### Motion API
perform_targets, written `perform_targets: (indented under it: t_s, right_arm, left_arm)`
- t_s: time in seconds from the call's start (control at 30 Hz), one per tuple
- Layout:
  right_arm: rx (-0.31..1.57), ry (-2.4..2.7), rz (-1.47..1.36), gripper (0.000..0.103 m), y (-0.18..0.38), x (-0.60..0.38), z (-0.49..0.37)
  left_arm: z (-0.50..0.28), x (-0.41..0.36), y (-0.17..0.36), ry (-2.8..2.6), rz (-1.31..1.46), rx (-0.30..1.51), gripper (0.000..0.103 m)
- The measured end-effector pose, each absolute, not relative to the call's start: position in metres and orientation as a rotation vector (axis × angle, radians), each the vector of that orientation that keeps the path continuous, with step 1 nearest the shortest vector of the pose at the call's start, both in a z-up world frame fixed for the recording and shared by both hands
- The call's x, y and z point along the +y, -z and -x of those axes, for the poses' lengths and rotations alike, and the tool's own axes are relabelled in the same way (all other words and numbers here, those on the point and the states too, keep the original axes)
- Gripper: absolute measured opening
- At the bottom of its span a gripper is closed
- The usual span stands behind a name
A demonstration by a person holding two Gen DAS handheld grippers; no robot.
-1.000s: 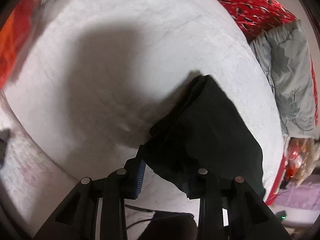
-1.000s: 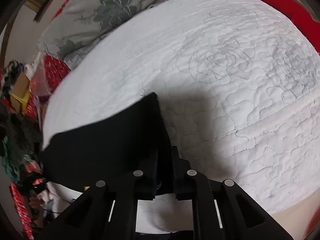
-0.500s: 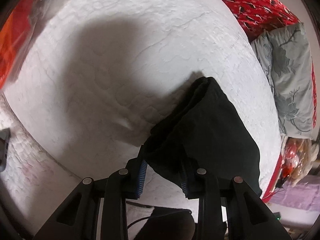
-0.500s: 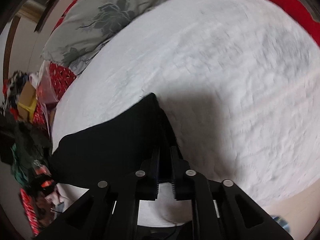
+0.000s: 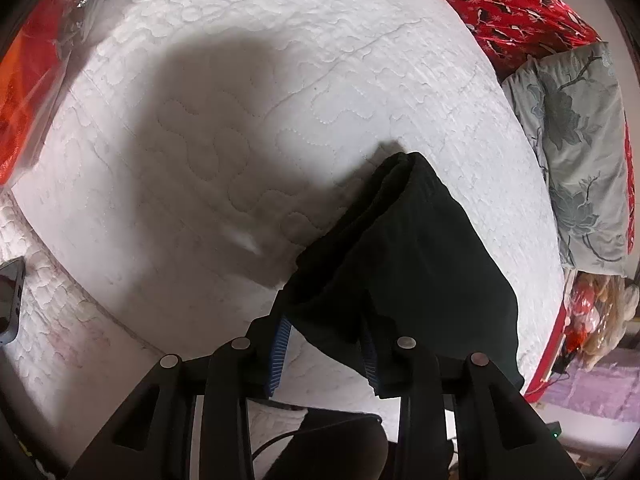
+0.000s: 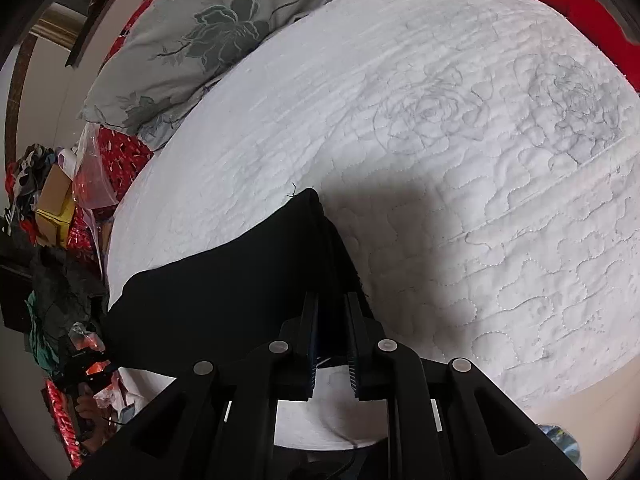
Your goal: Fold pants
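Observation:
The black pants (image 5: 408,264) lie folded on the white quilted bed (image 5: 240,92). My left gripper (image 5: 324,340) stands open around the near edge of the fabric, blue pads on both sides with a wide gap. In the right wrist view the pants (image 6: 224,292) spread to the left, and my right gripper (image 6: 331,320) is nearly closed on the thick folded edge, with the fabric running between its fingers.
A grey floral pillow (image 5: 576,152) and a red patterned blanket (image 5: 516,4) lie at the bed's far side. A red plastic bag (image 5: 36,64) lies at left and a phone (image 5: 10,300) at the near left edge. Clutter (image 6: 48,216) sits beside the bed.
Both grippers have stayed on the pants' edge while the views shifted slightly. The right jaws have parted a little compared with half a second ago.

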State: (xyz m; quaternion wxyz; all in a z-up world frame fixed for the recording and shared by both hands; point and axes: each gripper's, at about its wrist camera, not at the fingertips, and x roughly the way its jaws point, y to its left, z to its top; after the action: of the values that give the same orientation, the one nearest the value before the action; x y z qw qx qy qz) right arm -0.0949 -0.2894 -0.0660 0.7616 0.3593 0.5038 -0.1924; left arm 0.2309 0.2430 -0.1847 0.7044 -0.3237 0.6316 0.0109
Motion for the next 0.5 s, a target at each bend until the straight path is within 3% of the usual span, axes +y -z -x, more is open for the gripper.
perform_targets:
  t_s: [0.07,0.27,0.43,0.5]
  right_arm:
    - [1.089,0.419,-0.755,0.007,0.061,-0.285,0.094]
    - [0.975,0.335,-0.808,0.007,0.027,-0.278,0.102]
    - [1.041,0.408,-0.846,0.007,0.058,-0.29,0.119]
    - [1.061,0.467,-0.841,0.012,0.068,-0.297,0.124]
  left_arm:
    - [-0.23,0.242,0.18,-0.033,0.722,1.392,0.028]
    - [-0.22,0.245,0.167,-0.011,0.728,1.356,0.025]
    - [-0.217,0.256,0.193,-0.028,0.805,1.424,0.025]
    - [-0.216,0.259,0.194,-0.015,0.833,1.426,0.026]
